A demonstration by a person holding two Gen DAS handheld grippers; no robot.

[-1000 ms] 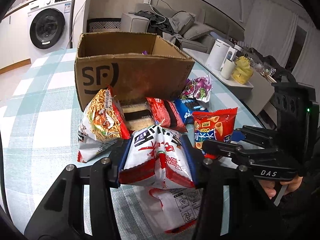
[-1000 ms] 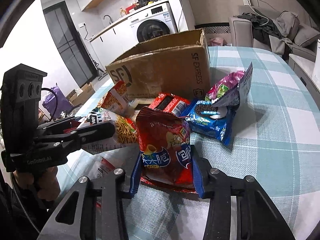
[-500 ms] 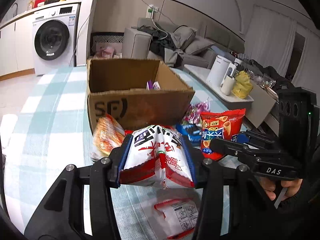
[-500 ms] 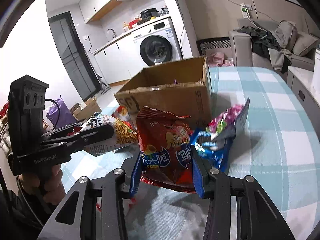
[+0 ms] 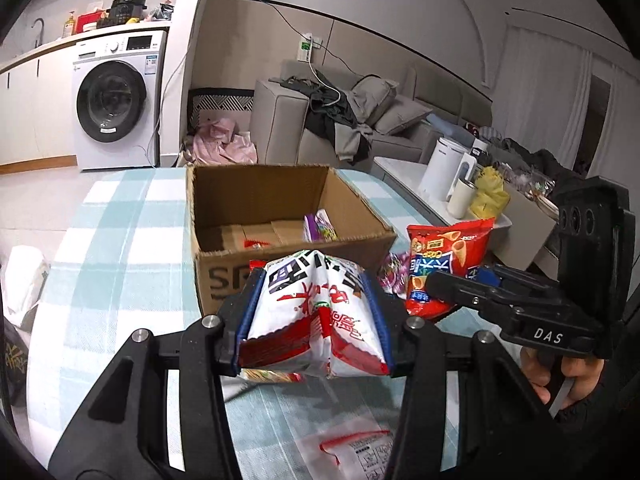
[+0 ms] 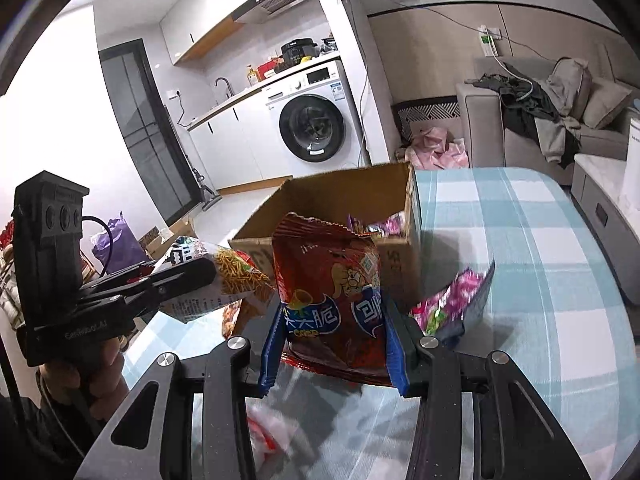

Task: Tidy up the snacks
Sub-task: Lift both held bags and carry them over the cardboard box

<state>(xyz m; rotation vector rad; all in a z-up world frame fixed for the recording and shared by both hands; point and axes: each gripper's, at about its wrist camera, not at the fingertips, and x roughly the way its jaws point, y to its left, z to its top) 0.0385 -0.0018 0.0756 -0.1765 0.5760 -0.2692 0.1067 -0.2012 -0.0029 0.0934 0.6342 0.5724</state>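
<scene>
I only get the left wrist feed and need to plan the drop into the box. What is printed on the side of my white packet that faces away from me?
Observer: The right wrist view shows a picture of orange noodles on the white packet.
Operator: Is the right gripper's red bag gripped squarely?
Observer: Yes, the right gripper has both blue pads on the sides of the red snack bag, which stands upright.
Operator: Anything lying right of the cardboard box?
Observer: A pink and green packet lies on the checked cloth beside the cardboard box.
</scene>
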